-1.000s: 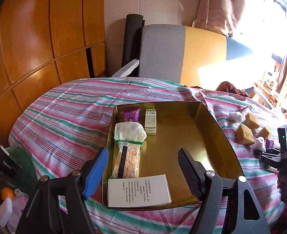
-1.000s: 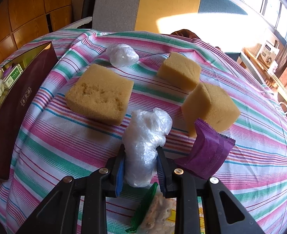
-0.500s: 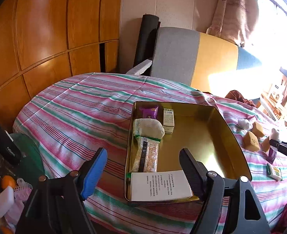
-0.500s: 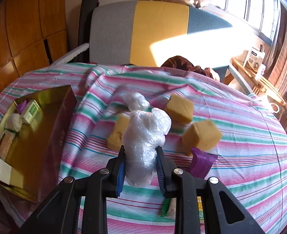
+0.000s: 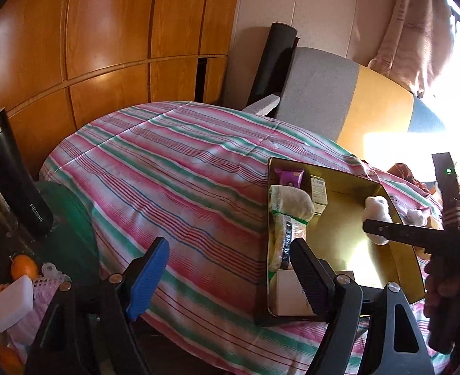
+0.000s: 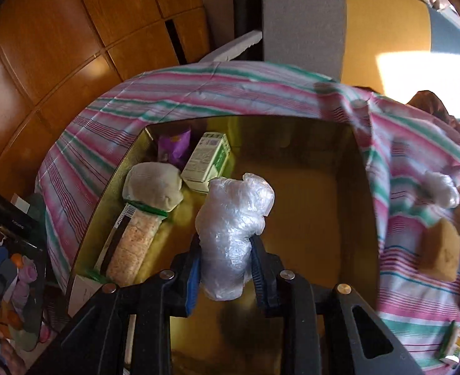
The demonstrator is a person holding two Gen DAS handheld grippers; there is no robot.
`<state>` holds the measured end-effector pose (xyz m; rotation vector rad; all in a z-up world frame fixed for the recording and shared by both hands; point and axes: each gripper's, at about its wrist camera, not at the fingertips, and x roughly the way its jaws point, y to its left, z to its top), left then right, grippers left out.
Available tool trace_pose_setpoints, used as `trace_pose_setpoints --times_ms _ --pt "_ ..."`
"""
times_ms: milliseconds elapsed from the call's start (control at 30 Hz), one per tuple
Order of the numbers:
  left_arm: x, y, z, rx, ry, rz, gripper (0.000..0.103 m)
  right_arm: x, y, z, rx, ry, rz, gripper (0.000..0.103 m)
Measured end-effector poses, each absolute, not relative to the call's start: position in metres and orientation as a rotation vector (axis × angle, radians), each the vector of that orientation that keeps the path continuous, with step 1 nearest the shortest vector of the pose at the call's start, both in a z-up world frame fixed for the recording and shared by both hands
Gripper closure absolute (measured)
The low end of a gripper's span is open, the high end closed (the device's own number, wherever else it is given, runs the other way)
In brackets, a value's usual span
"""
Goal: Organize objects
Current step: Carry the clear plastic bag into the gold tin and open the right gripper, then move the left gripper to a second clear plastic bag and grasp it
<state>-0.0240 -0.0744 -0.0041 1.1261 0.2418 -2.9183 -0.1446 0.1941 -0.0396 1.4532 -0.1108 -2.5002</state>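
My right gripper holds a clear plastic-wrapped bundle in the air over the bare middle of the gold tin box. Its jaws are just starting to open, and the pads still press on the bundle. Along the tin's left side lie a purple packet, a green-and-white carton, a white pouch and a cracker pack. My left gripper hangs over the striped cloth, left of the tin. Its jaws are opening, with nothing between them.
Right of the tin on the striped cloth lie yellow sponges, a second plastic bundle and a small green carton. A black flask and a cluttered basket with an orange stand at the left. A grey-and-yellow chair stands behind the table.
My right gripper has carried the bundle leftward from beside the sponges to above the tin. The left gripper has shifted left, off the tin and over the cloth.
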Motion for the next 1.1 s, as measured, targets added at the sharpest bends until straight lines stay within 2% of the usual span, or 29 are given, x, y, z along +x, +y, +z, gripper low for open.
trace_pose_setpoints --times_ms 167,600,933,1100 --pt "-0.024 -0.088 -0.013 1.150 0.272 -2.887 0.021 -0.165 0.161 -0.069 1.549 -0.157 -2.401 0.061" --pt "-0.022 -0.079 -0.011 1.143 0.251 -2.916 0.020 -0.122 0.161 -0.030 1.365 0.111 -2.607 0.060" --pt "-0.014 -0.052 0.008 1.113 0.161 -2.985 0.020 -0.087 0.201 0.001 1.233 0.188 -2.781 0.059" --pt "-0.015 -0.029 0.019 1.110 0.081 -3.034 0.020 -0.073 0.240 0.006 1.231 0.149 -2.831 0.059"
